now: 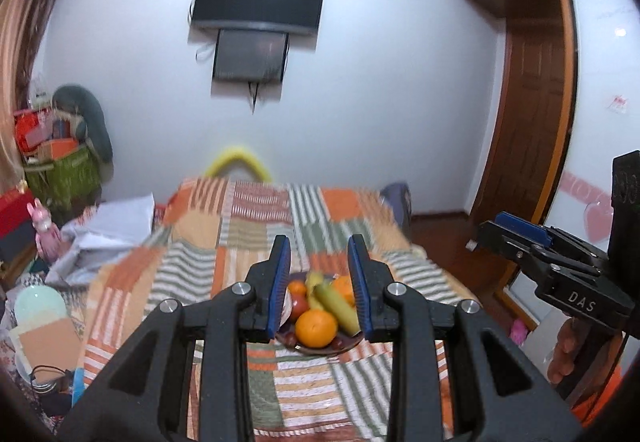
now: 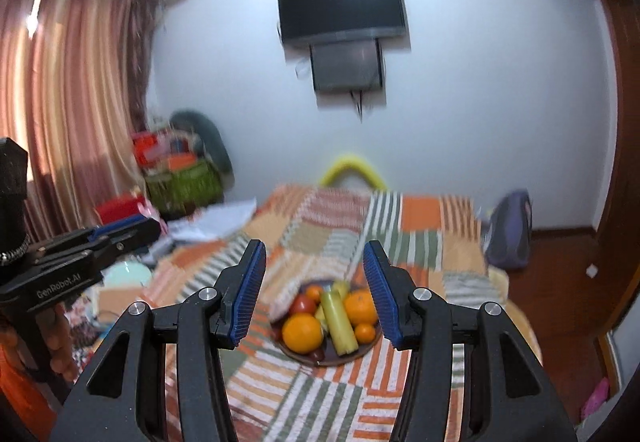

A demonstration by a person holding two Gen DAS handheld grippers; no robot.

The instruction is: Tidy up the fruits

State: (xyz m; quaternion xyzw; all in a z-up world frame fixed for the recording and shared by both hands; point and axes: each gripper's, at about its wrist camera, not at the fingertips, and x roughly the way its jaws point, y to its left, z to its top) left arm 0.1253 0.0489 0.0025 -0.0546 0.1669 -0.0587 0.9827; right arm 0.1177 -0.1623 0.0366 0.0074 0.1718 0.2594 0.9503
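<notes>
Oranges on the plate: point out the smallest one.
The little orange at the plate's right edge, below the big right-hand orange; the front-left orange is also far larger.

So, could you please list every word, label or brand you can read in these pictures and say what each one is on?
"DAS": white letters on the body of the right gripper, seen from the left wrist.
"GenRobot.AI": white letters on the body of the left gripper, seen from the right wrist.
Pink sticker on the white panel: too blurred to read.
Nothing else legible.

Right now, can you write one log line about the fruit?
fruit: oranges, bananas, red apple piled on dark round plate | plate: on striped patchwork bedspread | both tools: empty, above bed
</notes>
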